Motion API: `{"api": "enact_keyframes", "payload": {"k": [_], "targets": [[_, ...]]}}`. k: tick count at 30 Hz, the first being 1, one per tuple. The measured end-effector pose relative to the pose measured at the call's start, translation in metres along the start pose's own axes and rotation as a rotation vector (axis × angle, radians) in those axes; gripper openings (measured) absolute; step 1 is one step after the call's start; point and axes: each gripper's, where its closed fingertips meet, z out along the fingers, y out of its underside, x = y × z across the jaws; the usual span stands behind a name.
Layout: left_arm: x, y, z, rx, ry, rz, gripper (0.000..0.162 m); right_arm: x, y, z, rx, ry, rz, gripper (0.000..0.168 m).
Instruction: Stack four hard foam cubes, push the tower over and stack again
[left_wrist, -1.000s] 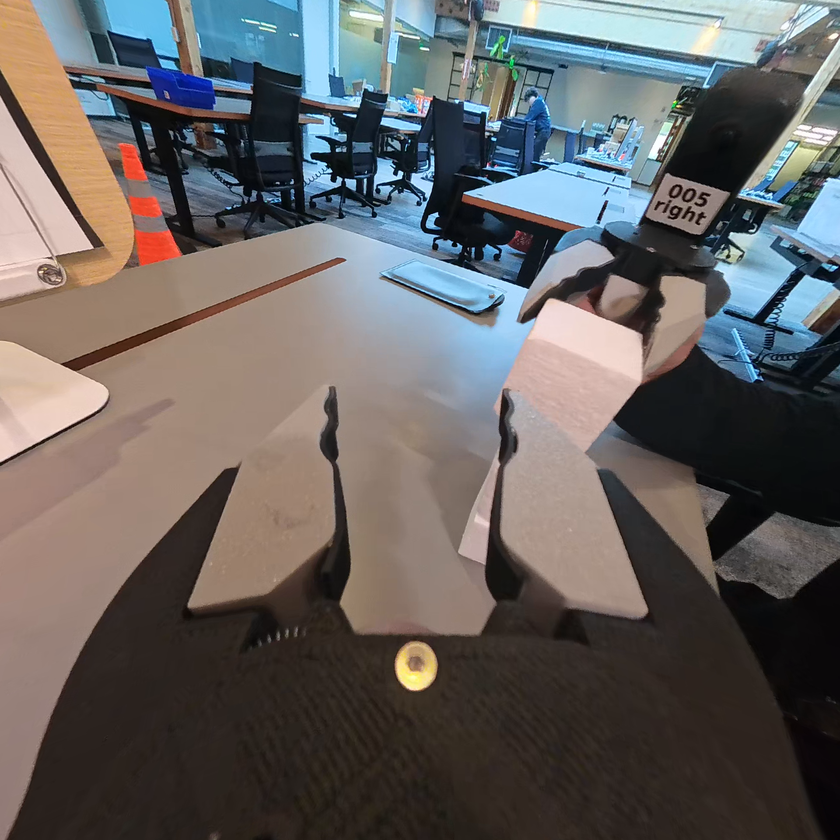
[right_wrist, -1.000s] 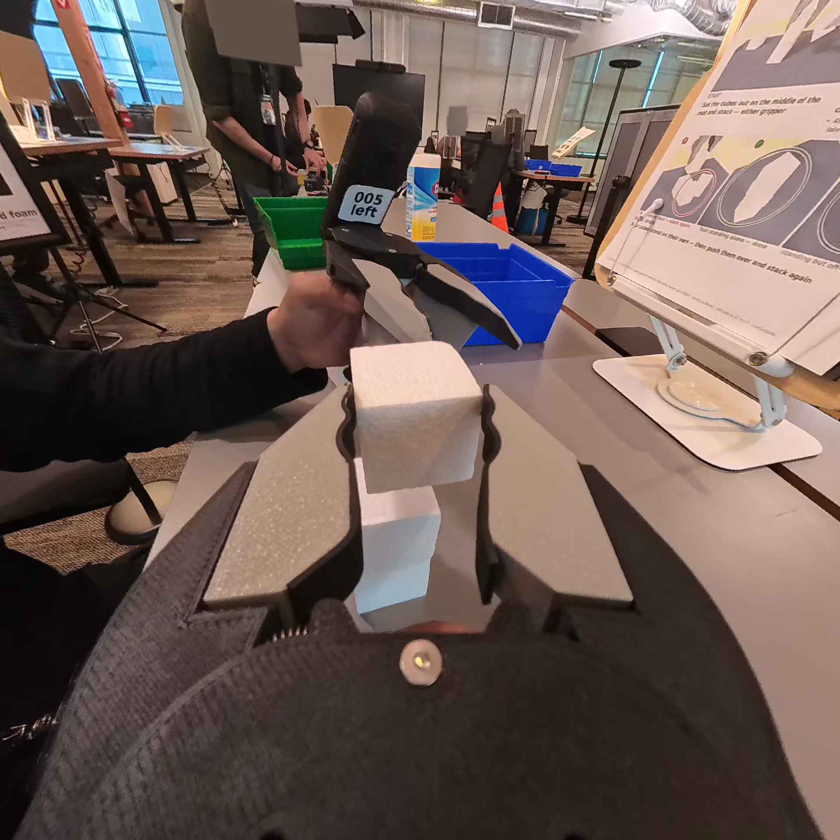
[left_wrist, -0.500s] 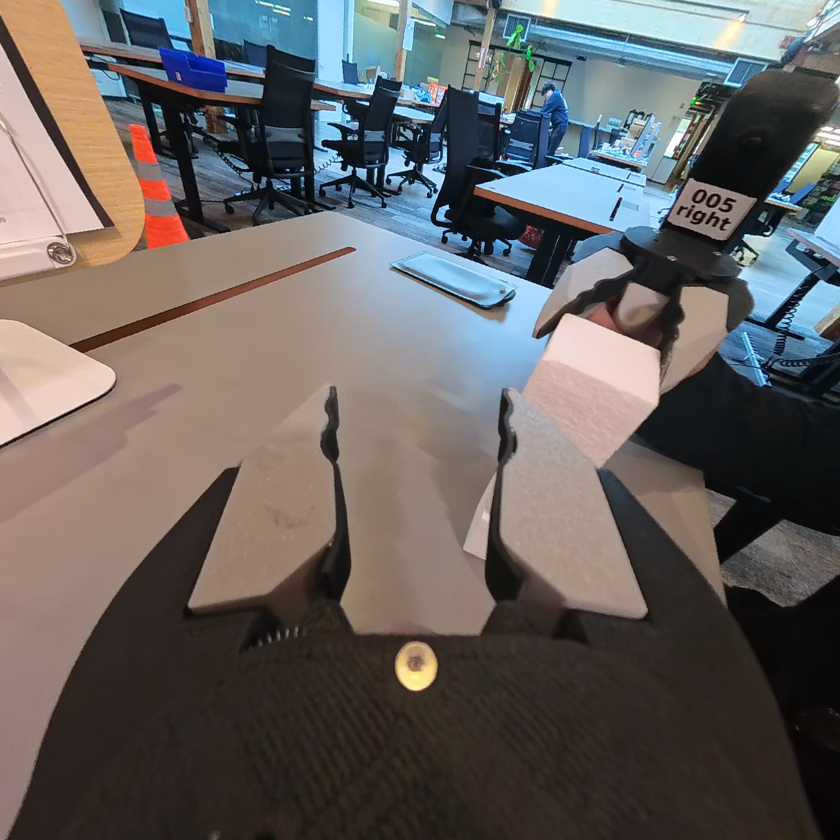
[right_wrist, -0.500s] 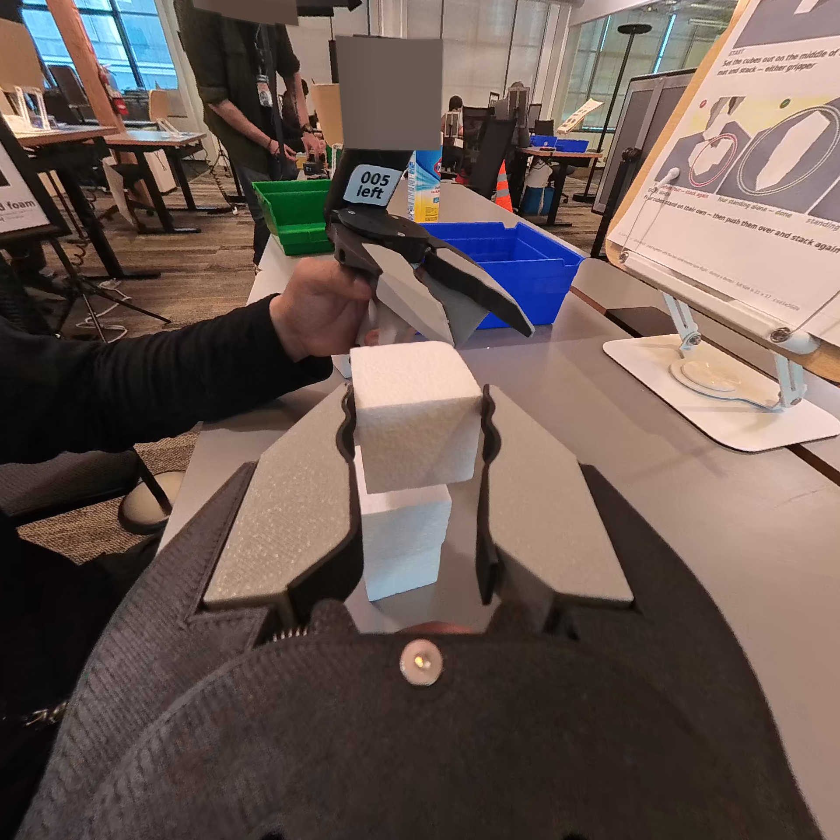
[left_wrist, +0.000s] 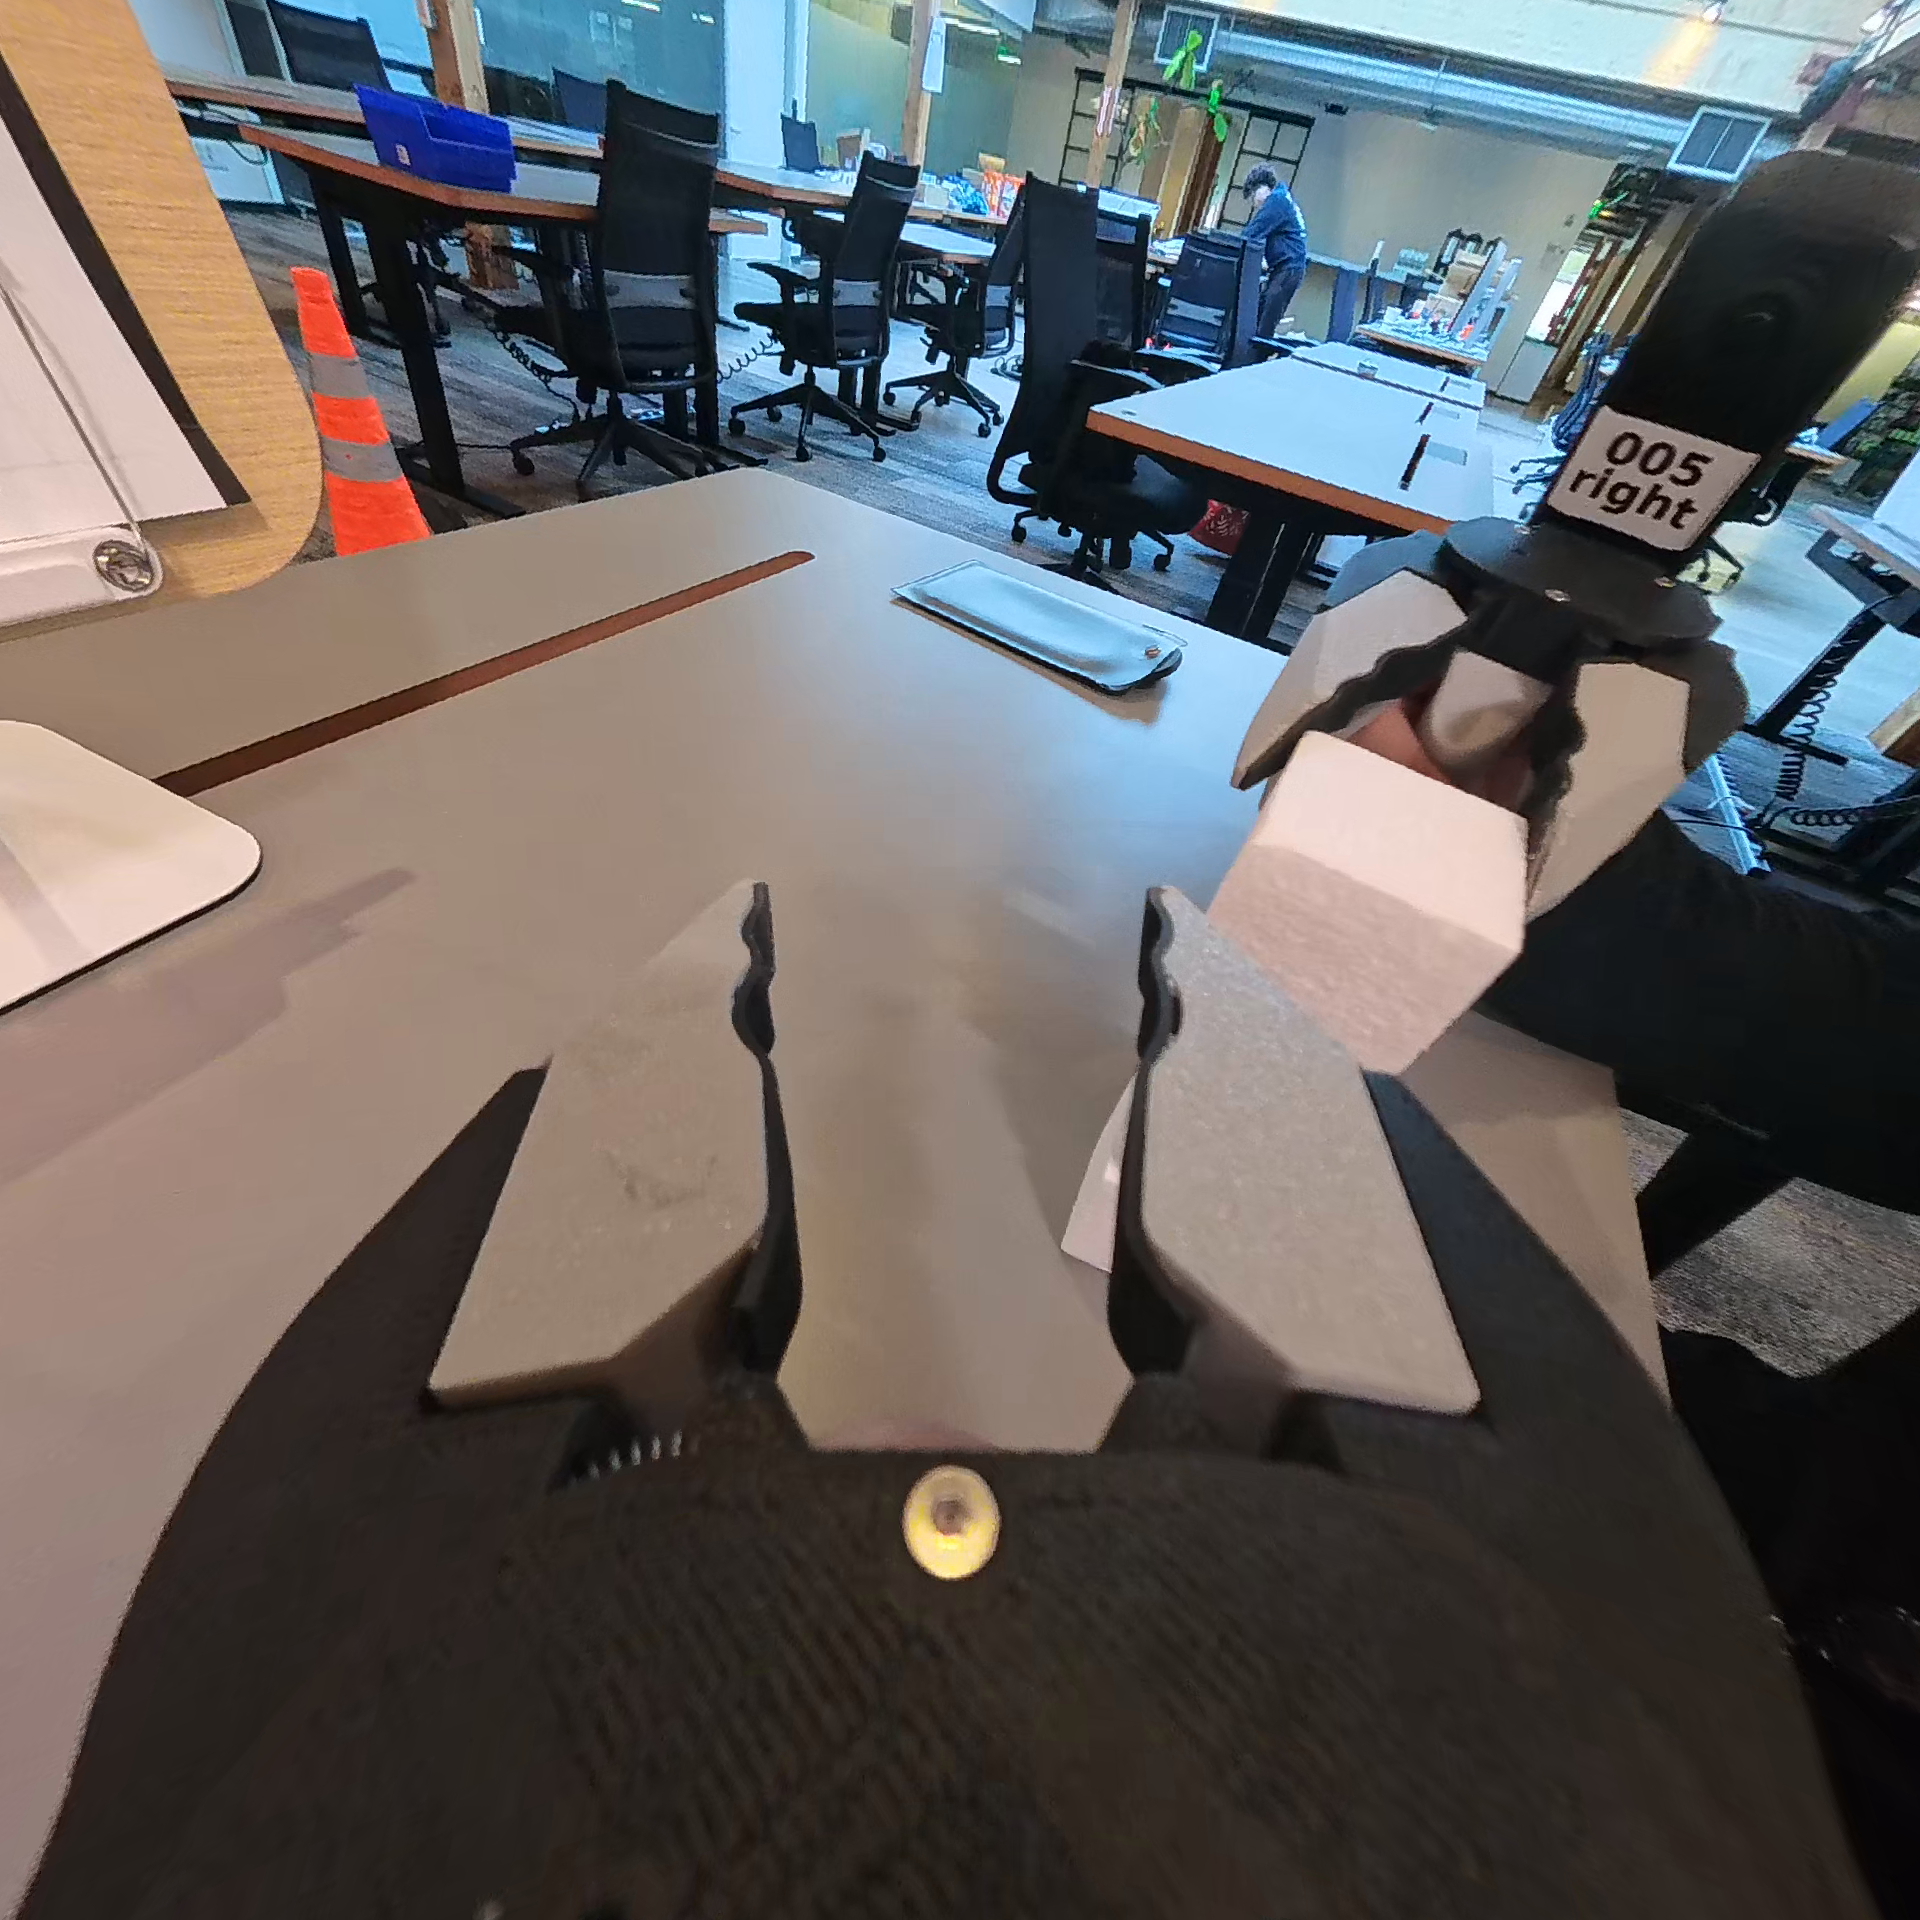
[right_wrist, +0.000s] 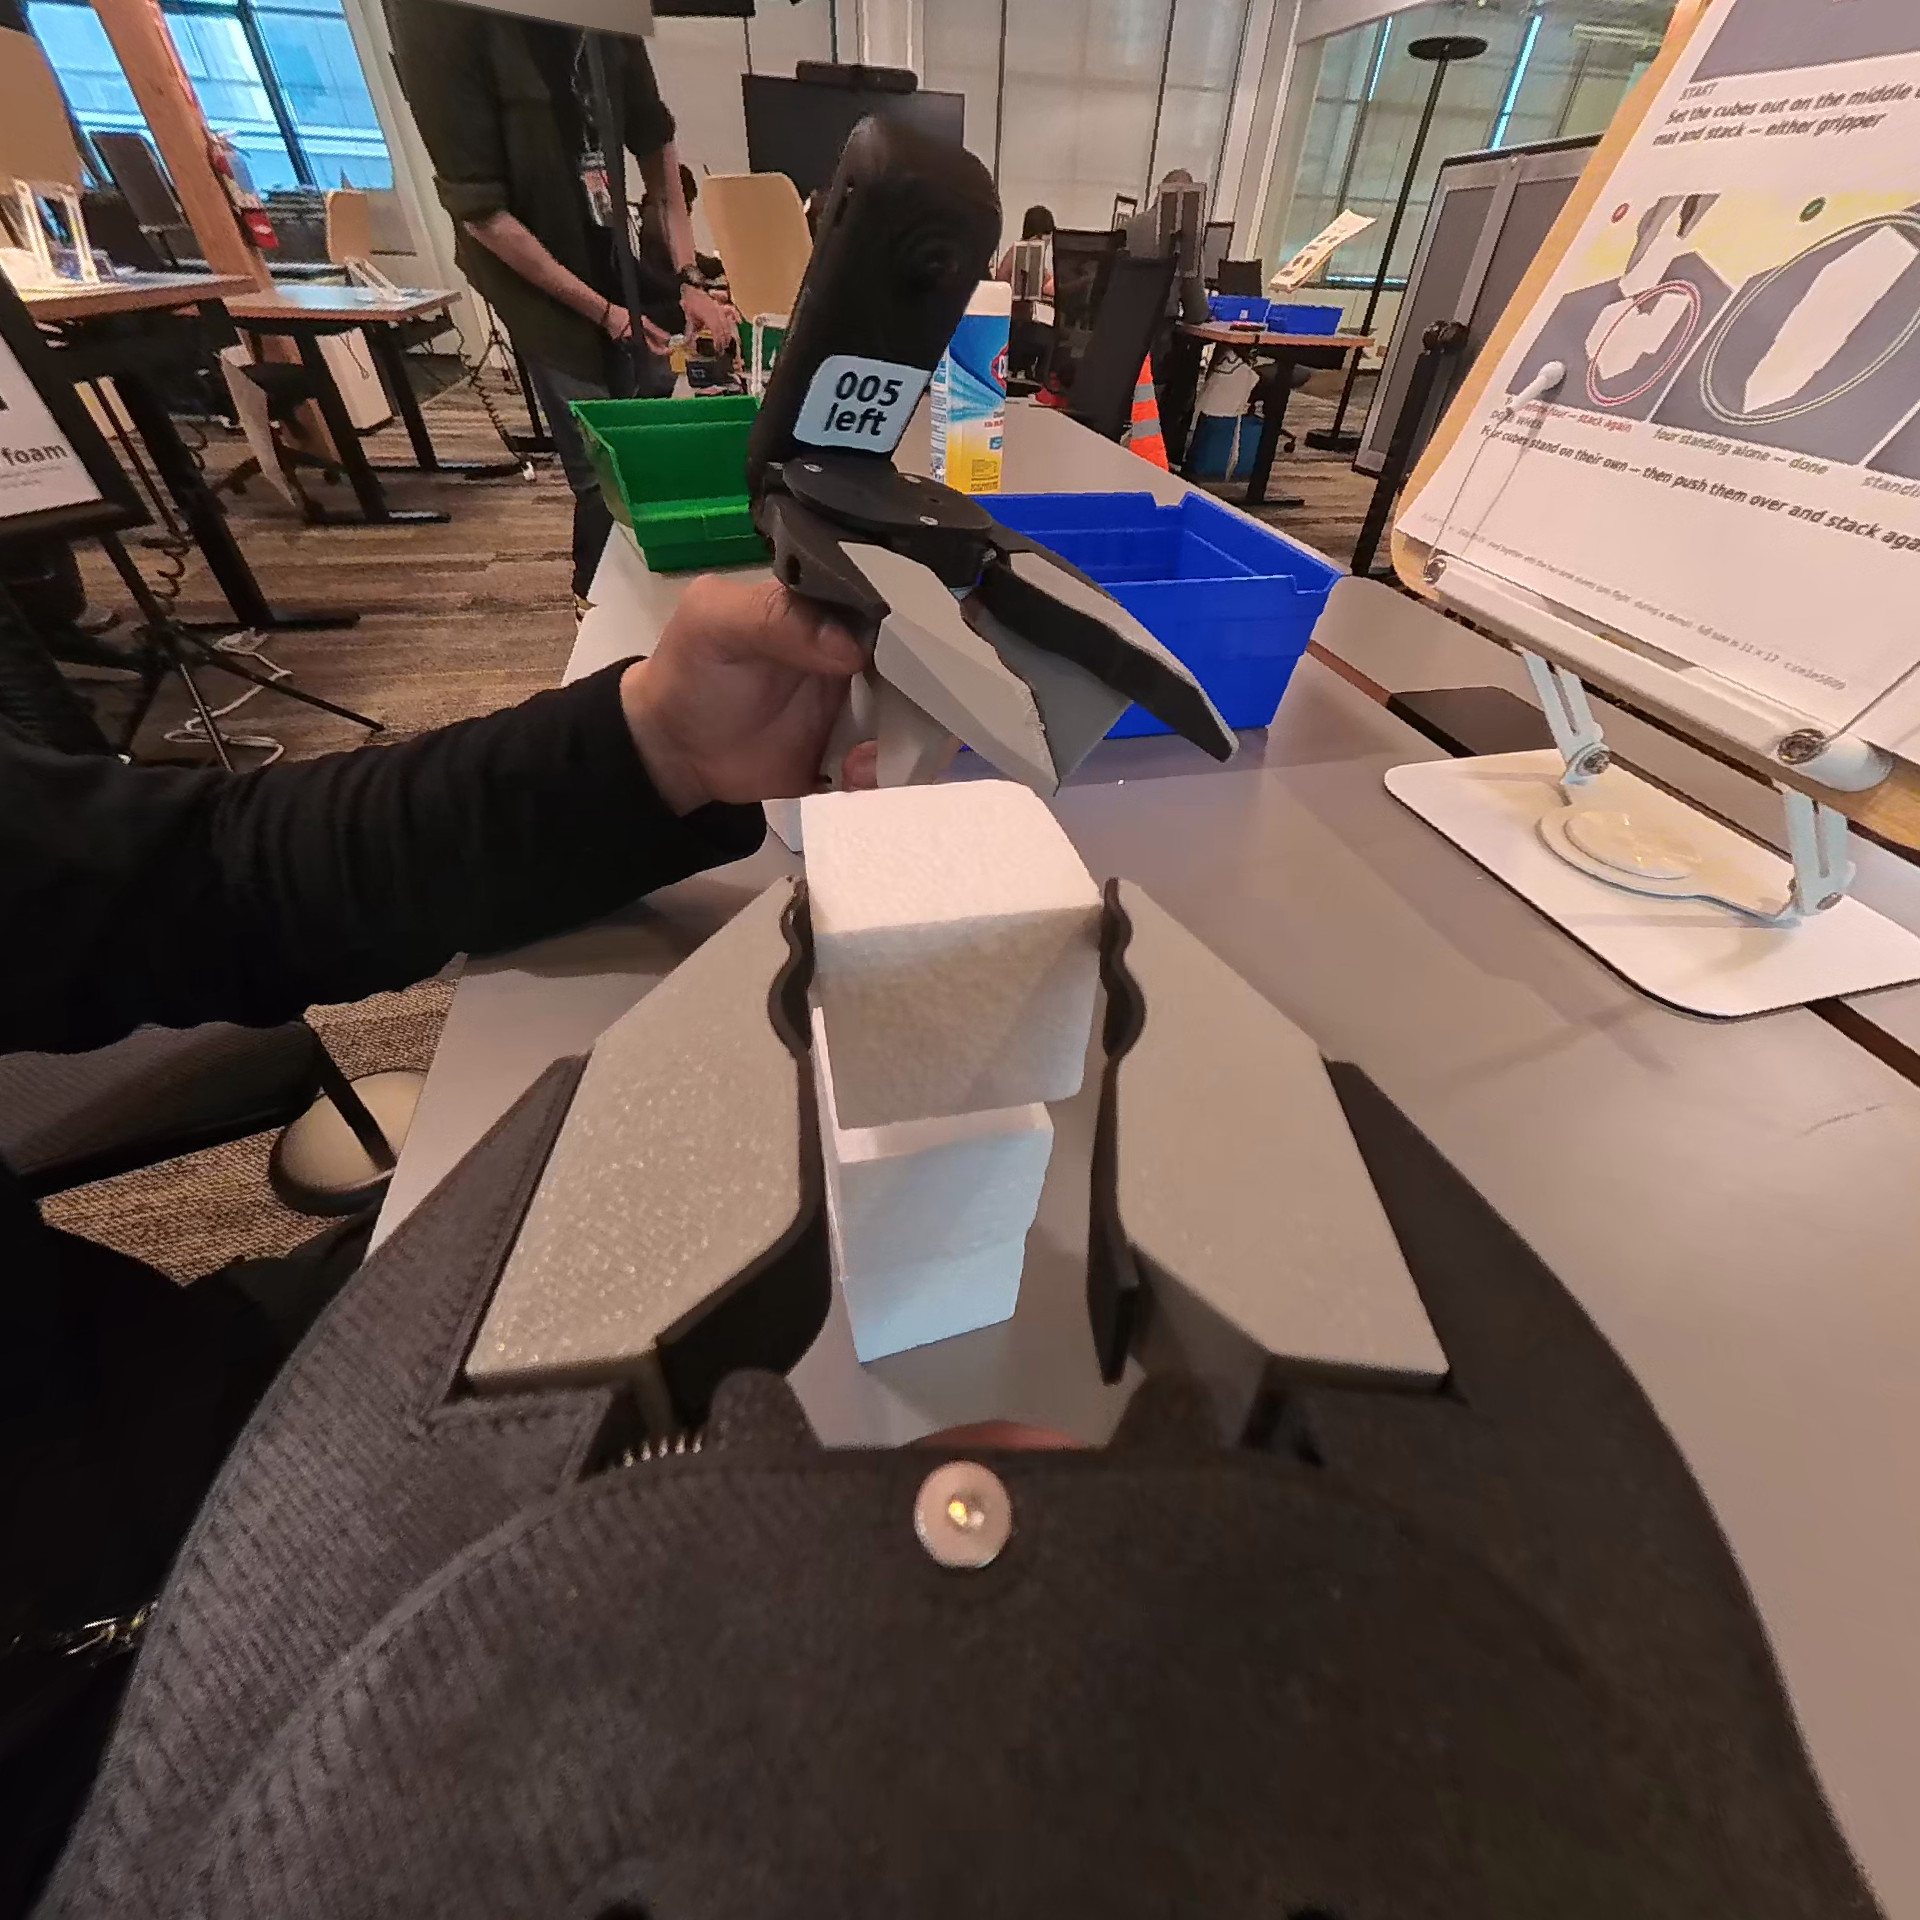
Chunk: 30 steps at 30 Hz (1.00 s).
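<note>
**White foam cube held above another cube on a grey surface**

A white foam cube (right_wrist: 951, 951) is gripped between the two fingers of the right gripper (right_wrist: 954, 997), held in the air. Directly below it, a second foam cube (right_wrist: 935, 1247) sits on the grey surface (right_wrist: 1455, 1039), with the held cube just above its top and slightly off to the right. Whether the two touch cannot be told.

The left gripper (left_wrist: 956, 997) hangs beside them with its fingers spread open and nothing between them. A hand (right_wrist: 738, 696) in a black sleeve holds it, tilted downward.

Farther back on the surface stand a blue bin (right_wrist: 1174, 592), a green bin (right_wrist: 665, 478) to its left, and a wipes canister (right_wrist: 971, 395) between them. At the right, a white stand (right_wrist: 1662, 894) carries an instruction sheet (right_wrist: 1714, 343). A flat grey tray (left_wrist: 1034, 623) lies at the surface's far edge in the left wrist view, and an orange traffic cone (left_wrist: 348, 416) stands on the floor beyond.
</note>
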Motion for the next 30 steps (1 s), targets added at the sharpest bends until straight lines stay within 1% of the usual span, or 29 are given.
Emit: {"api": "enact_keyframes", "payload": {"k": [18,30], "targets": [[0.0013,0.0020,0.0019,-0.009,0.002,0.003,0.069,-0.0012,0.0021,-0.0027,0.009,0.012,0.017,0.053],[0.0042,0.0026,0.0033,-0.014,0.009,0.009,0.069,-0.0037,0.0063,0.0028,0.013,-0.017,0.023,0.053]]}}
